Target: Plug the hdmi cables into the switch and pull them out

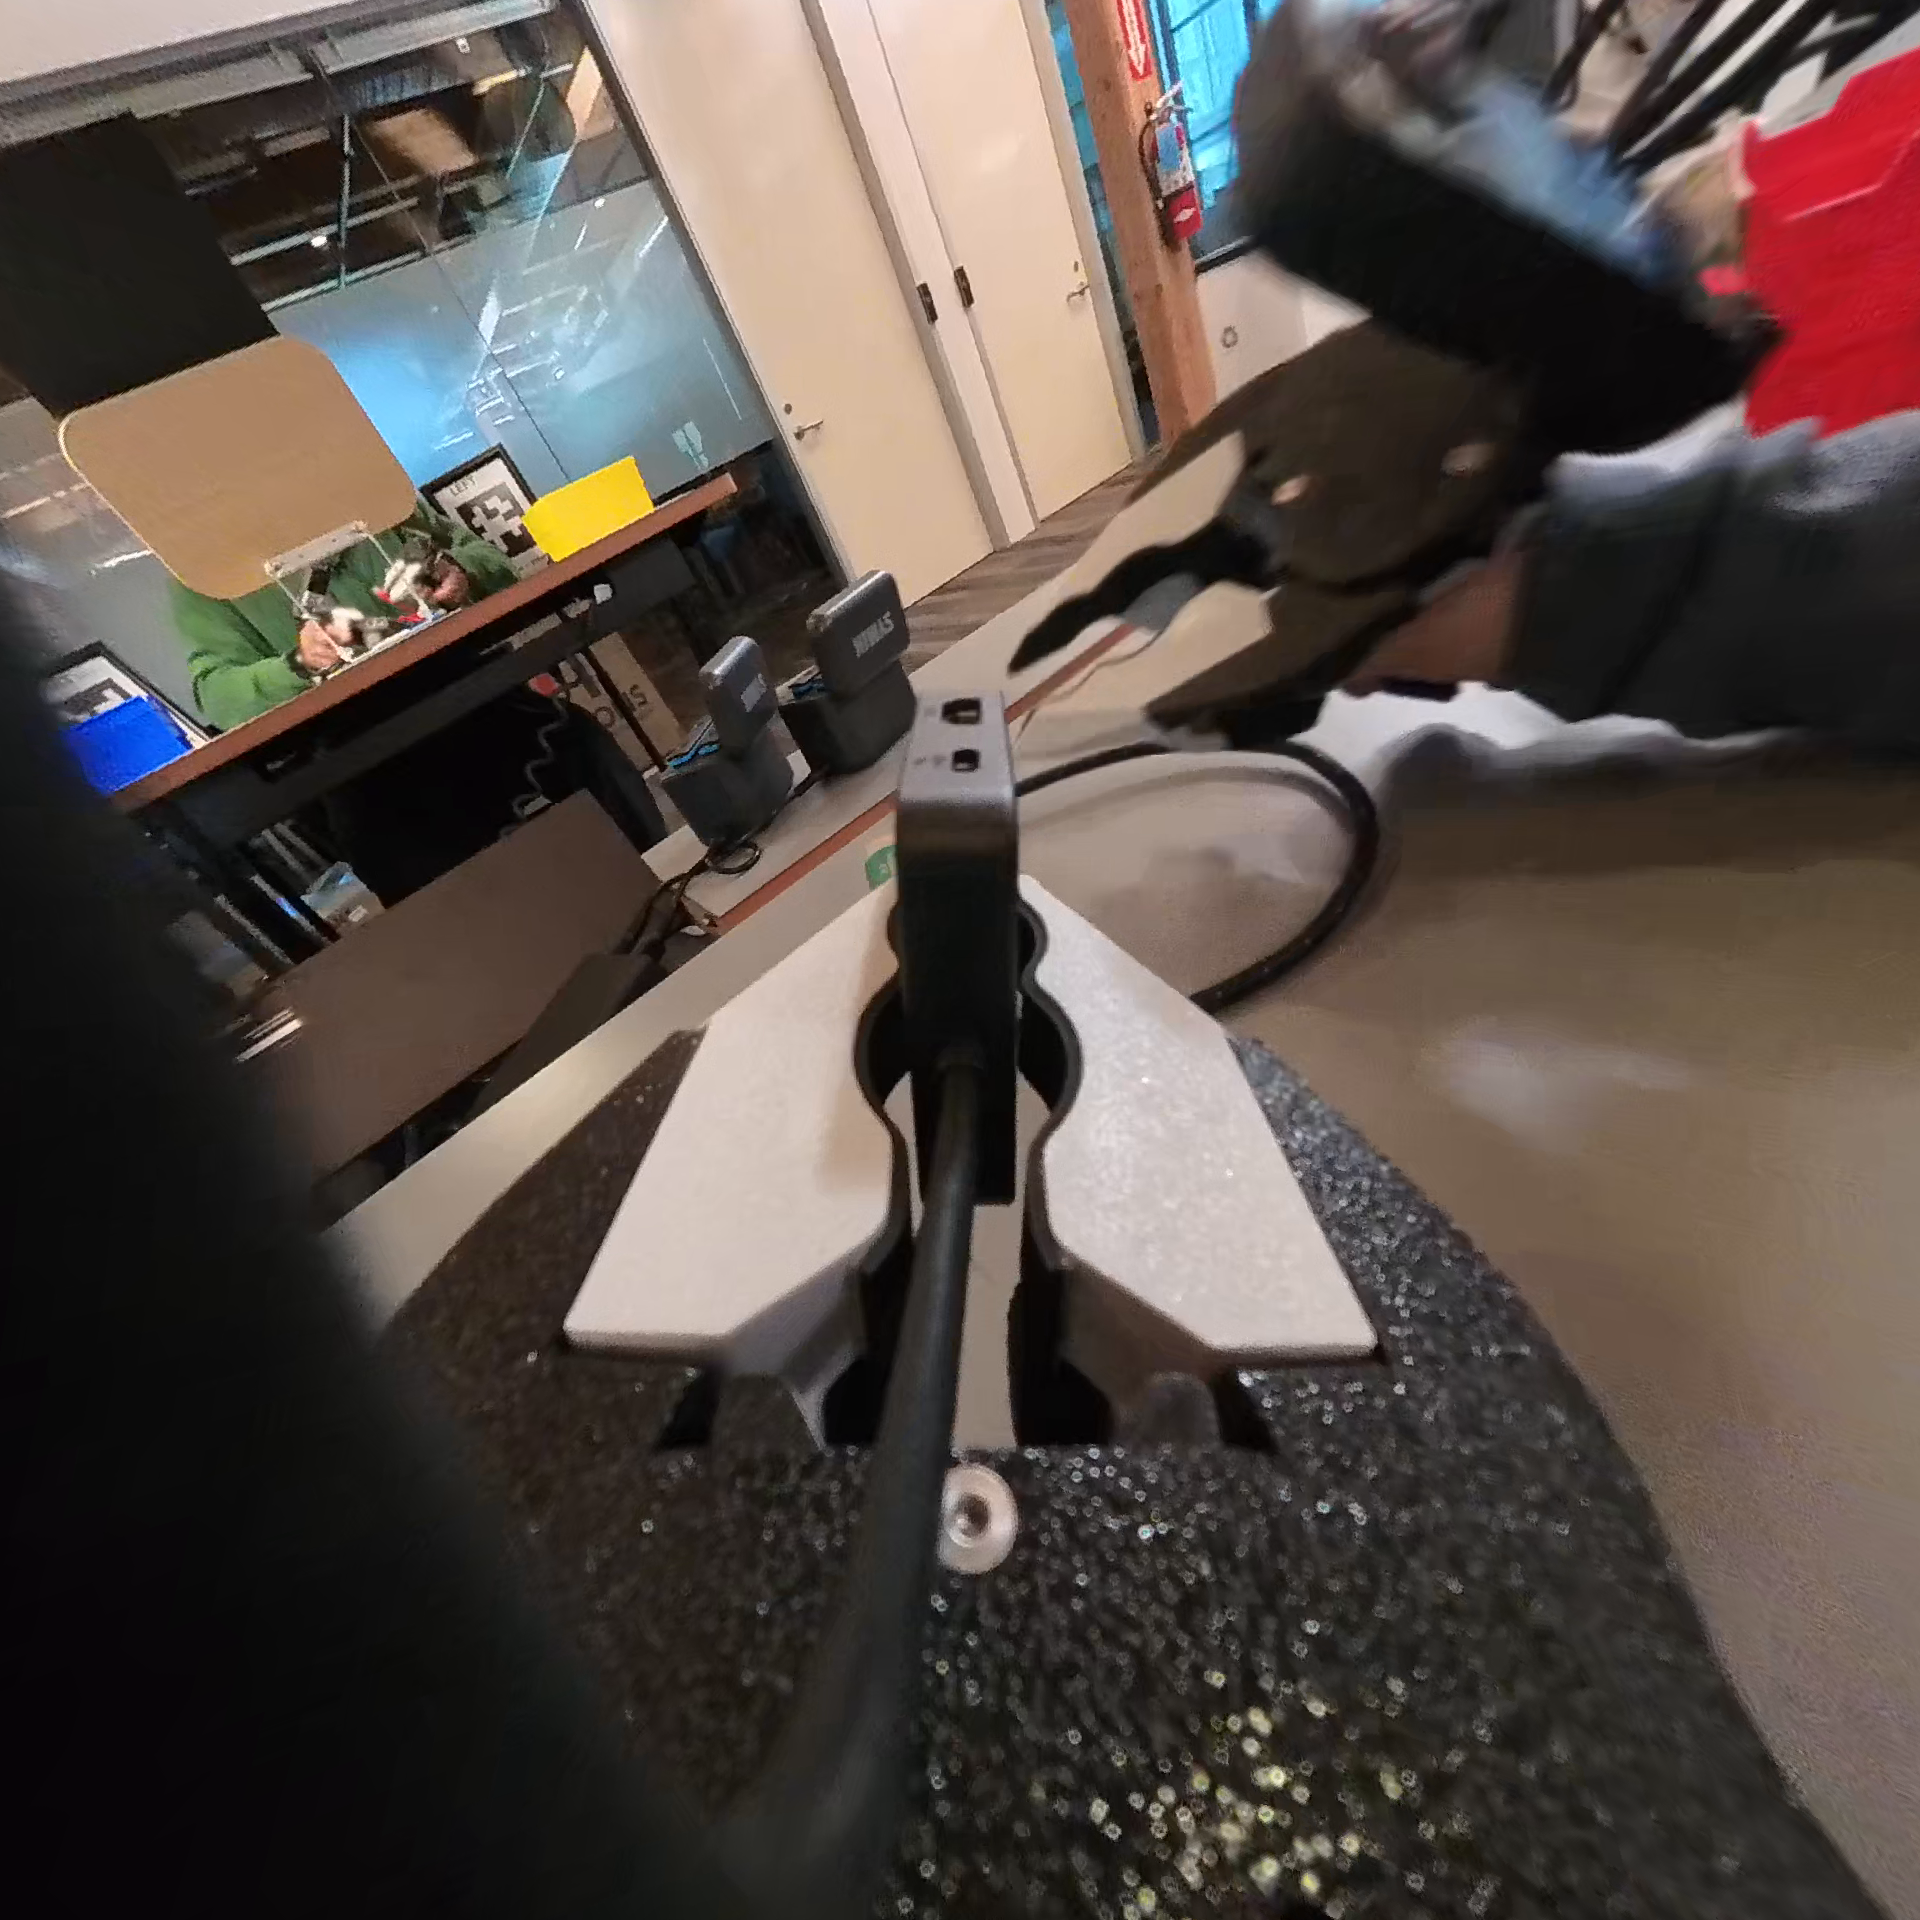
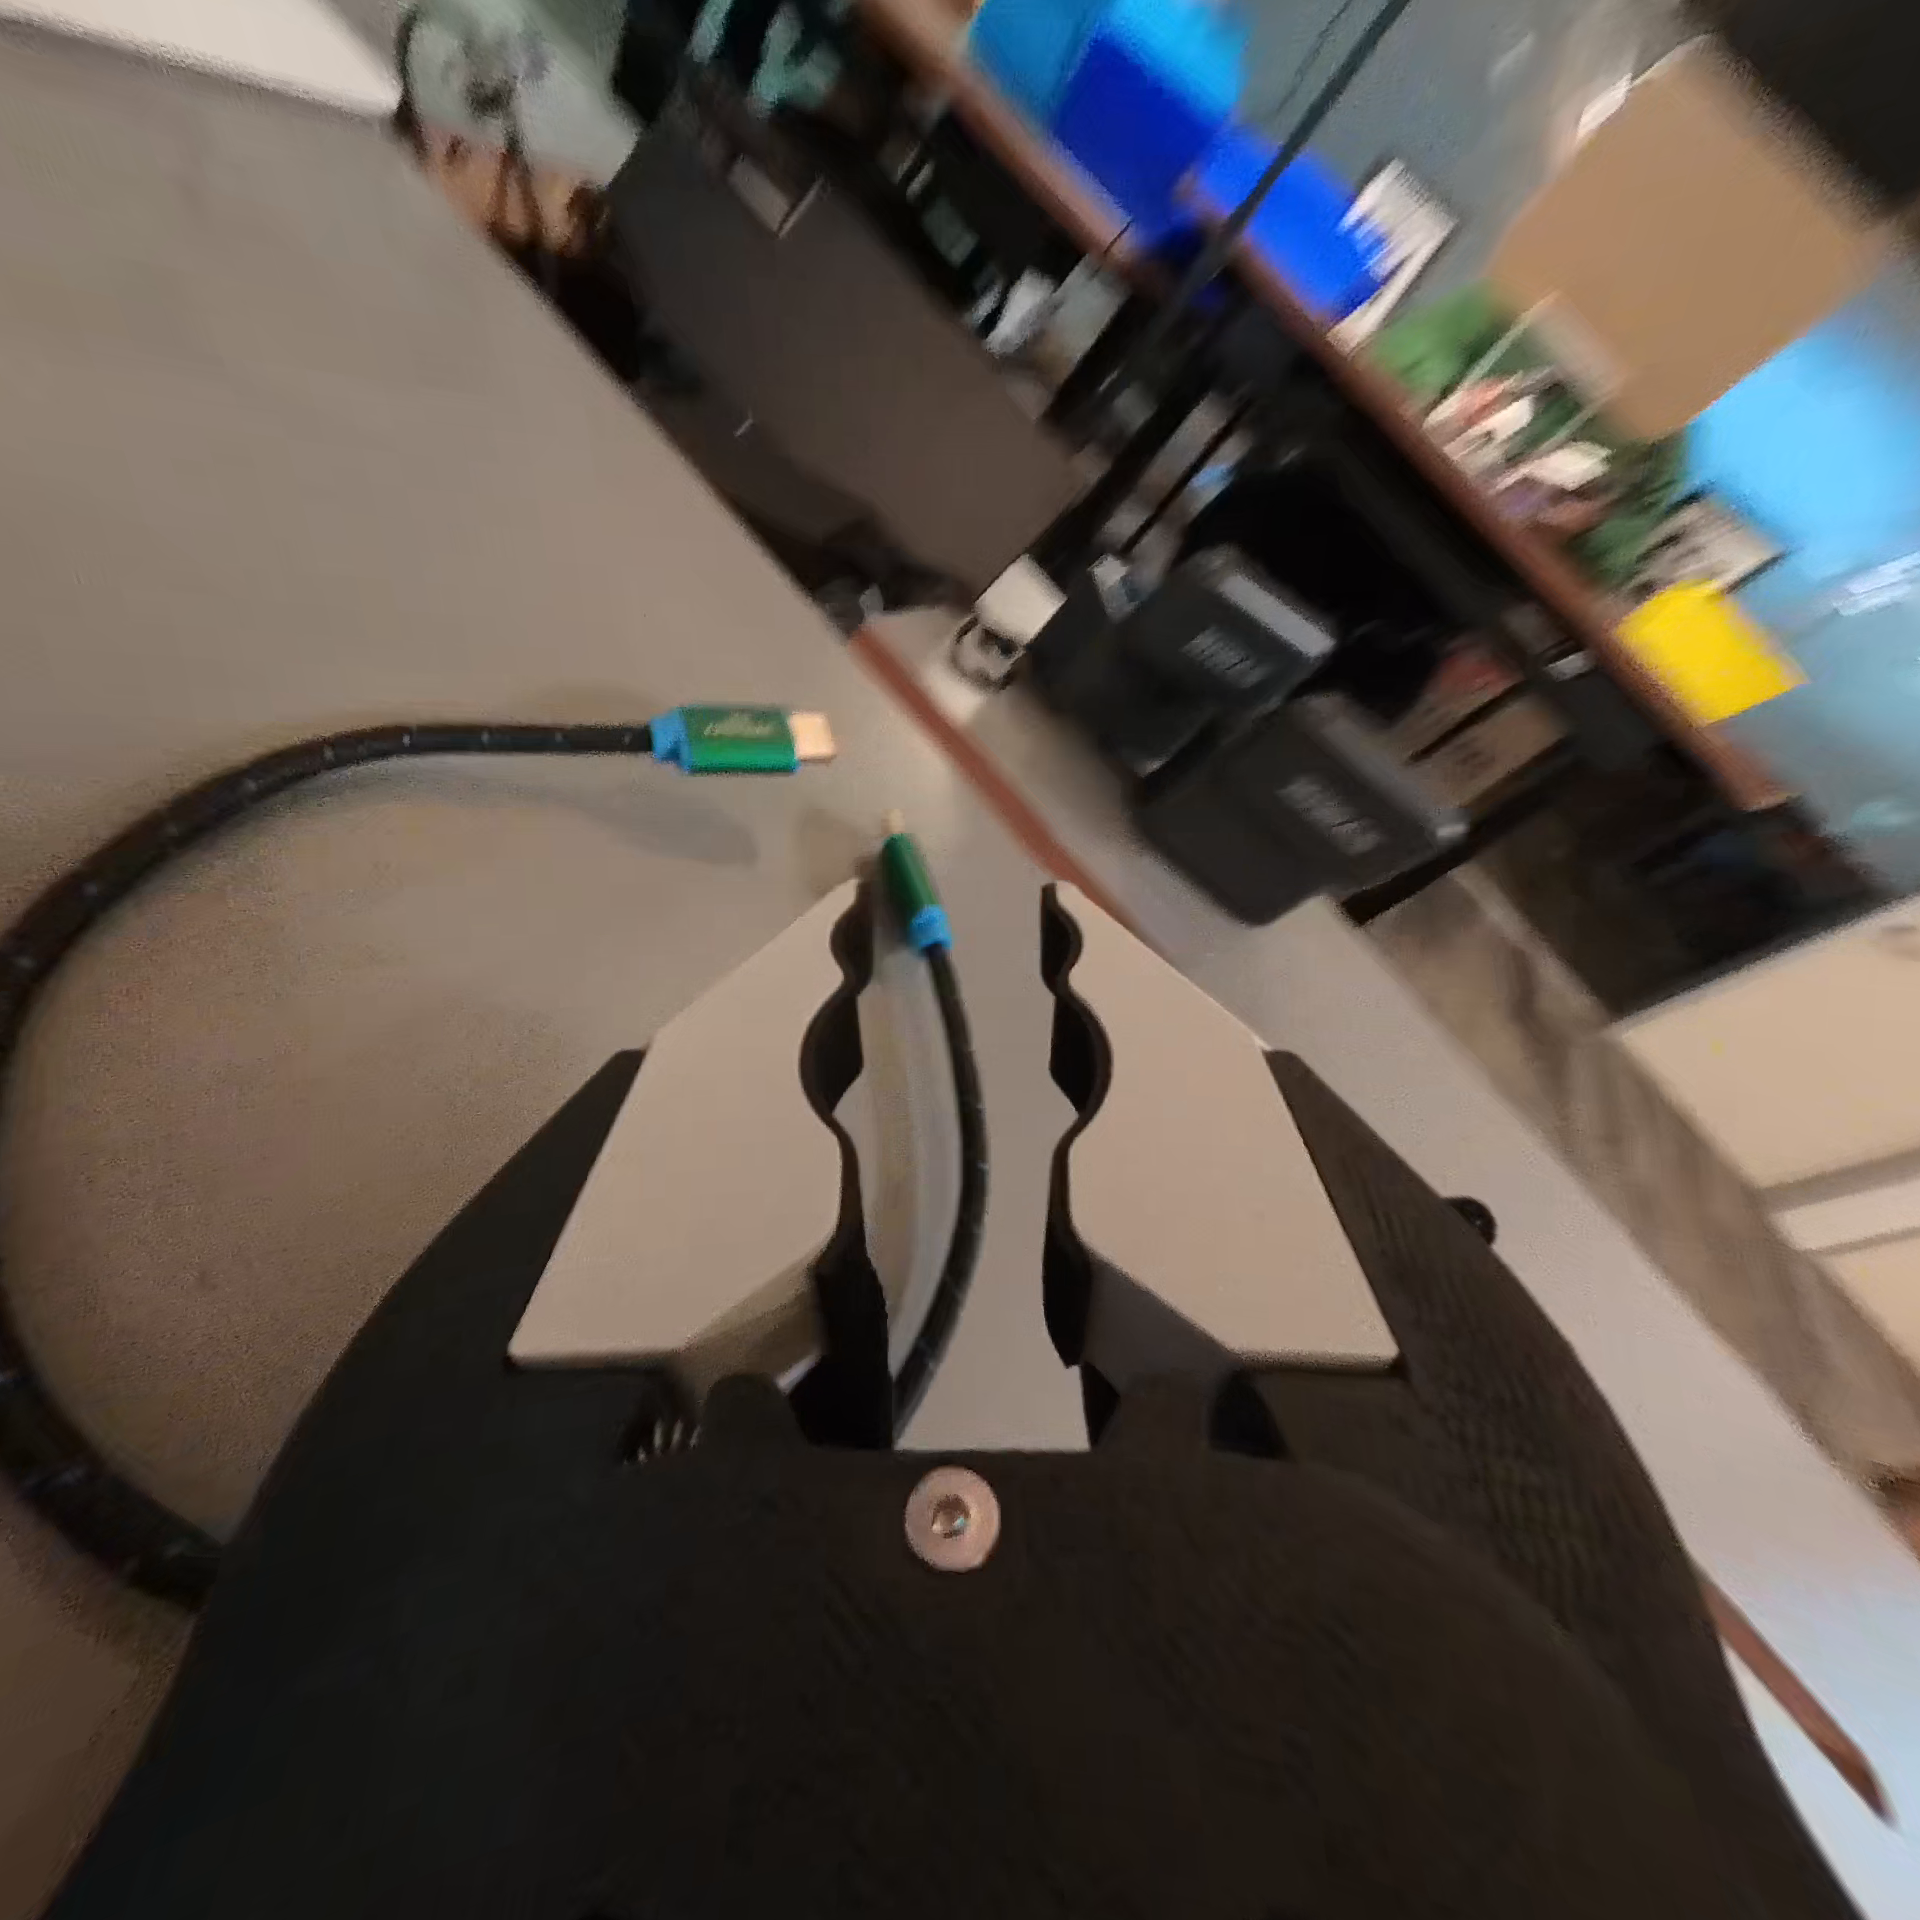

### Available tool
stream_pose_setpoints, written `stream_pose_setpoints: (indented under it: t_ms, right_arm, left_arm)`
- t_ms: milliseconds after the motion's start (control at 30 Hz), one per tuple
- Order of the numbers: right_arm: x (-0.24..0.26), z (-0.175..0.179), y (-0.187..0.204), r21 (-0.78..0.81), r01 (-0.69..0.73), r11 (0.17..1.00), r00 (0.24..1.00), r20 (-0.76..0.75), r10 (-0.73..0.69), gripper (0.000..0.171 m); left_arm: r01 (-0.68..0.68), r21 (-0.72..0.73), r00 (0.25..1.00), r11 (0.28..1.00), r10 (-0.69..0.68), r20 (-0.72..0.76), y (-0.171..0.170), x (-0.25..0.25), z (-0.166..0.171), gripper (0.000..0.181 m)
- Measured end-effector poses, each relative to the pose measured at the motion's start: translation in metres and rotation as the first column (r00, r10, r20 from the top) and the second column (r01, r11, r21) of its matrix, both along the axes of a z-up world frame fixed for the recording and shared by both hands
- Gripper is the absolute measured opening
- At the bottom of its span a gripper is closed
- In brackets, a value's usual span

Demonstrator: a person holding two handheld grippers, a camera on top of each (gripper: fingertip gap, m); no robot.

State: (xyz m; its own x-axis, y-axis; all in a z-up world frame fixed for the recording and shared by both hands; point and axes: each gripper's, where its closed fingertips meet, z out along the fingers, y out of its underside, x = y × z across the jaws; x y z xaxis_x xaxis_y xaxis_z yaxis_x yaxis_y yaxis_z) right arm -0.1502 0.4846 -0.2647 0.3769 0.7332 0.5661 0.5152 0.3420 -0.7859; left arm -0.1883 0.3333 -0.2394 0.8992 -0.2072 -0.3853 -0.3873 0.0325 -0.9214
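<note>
My left gripper (image 1: 956,896) is shut on the black HDMI switch (image 1: 956,821), held on edge with its ports facing away from me. The switch's own black lead (image 1: 935,1247) runs back between the fingers. My right gripper (image 1: 1132,649) shows blurred at upper right, above a black cable loop (image 1: 1340,883). In the right wrist view my right gripper (image 2: 948,899) is open. A green HDMI plug with a blue collar (image 2: 902,878) sits edge-on by the left fingertip, its cable running loose through the gap. A second green plug (image 2: 743,740) lies on the grey table (image 2: 312,468) to the left.
Two dark grey charger blocks (image 1: 800,707) stand at the table's far edge and also show in the right wrist view (image 2: 1247,727). Beyond is another table (image 1: 416,644) with a person in green, a yellow bin (image 1: 587,509) and blue bins. Some 15 cm of space lies between my two pairs of fingers.
</note>
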Motion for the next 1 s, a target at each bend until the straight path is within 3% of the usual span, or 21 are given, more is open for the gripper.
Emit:
stream_pose_setpoints:
  t_ms: [67, 367, 533, 667, 767, 900, 1000]
  right_arm:
    - [-0.011, -0.023, 0.013, -0.106, -0.011, 0.994, 0.994, 0.104, 0.022, 0.038]
    - [-0.027, -0.051, 0.029, -0.325, -0.026, 0.945, 0.971, 0.217, 0.101, 0.033]
    - [-0.025, -0.054, 0.032, -0.297, -0.008, 0.955, 0.967, 0.241, 0.083, 0.01]
    - [-0.024, -0.049, 0.032, -0.18, -0.005, 0.984, 0.972, 0.228, 0.047, 0.009]
    - [-0.014, -0.024, 0.026, 0.116, -0.016, 0.993, 0.987, 0.158, -0.003, 0.01]
    - [-0.01, 0.024, -0.023, 0.247, -0.163, 0.955, 0.975, -0.11, 0.195, 0.009]
    - [0.006, 0.046, -0.052, 0.278, -0.188, 0.942, 0.935, -0.244, 0.258, 0.009]
  left_arm:
    - [0.007, -0.005, 1.0, 1.0, -0.007, -0.009, 0.0, 0.002, -0.001, 0.011]
    - [0.025, -0.012, 0.999, 1.0, -0.025, -0.02, 0.0, 0.005, -0.003, 0.011]
    - [0.044, -0.013, 0.998, 0.999, -0.045, -0.036, -0.001, 0.01, -0.004, 0.011]
    - [0.036, -0.012, 0.999, 0.999, -0.036, -0.03, -0.001, 0.008, -0.003, 0.011]
    - [0.027, -0.004, 0.999, 1.0, -0.027, -0.02, -0.001, 0.006, -0.001, 0.011]
    - [0.018, 0.007, 1.0, 1.0, -0.018, -0.007, -0.002, 0.003, 0.001, 0.011]
    - [0.009, 0.015, 1.0, 1.0, -0.009, 0.007, -0.003, 0.001, 0.003, 0.011]
